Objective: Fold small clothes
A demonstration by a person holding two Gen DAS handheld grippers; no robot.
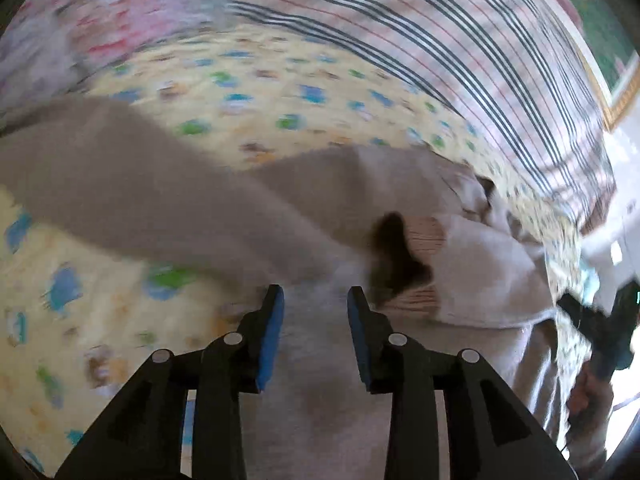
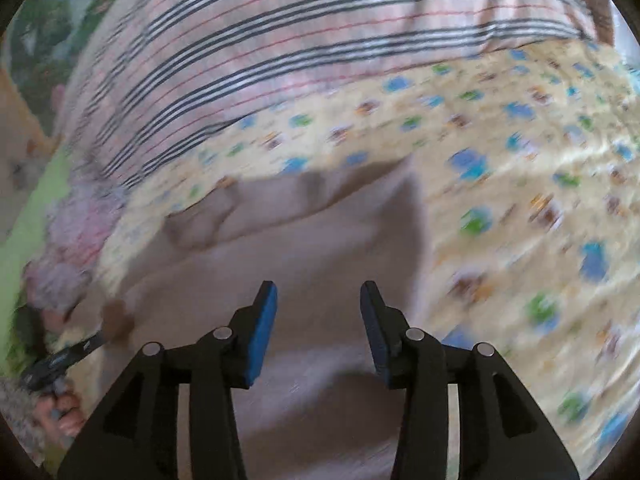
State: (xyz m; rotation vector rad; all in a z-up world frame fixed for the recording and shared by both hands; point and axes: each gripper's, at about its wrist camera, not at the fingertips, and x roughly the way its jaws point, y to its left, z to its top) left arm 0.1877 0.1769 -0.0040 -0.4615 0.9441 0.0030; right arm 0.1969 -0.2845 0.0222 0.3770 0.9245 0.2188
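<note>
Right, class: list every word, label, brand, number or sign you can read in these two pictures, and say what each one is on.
None can be read.
Beige garment: no print or readable tag shows; the dark and ribbed patch on it is too blurred to tell.
Yellow sheet: only blurred blue, green and brown shapes, no letters.
Striped blanket: stripes only.
Left gripper and right gripper: no markings.

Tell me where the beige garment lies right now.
The beige garment lies spread on the yellow patterned sheet, directly under both open tongs, below the striped blanket.
</note>
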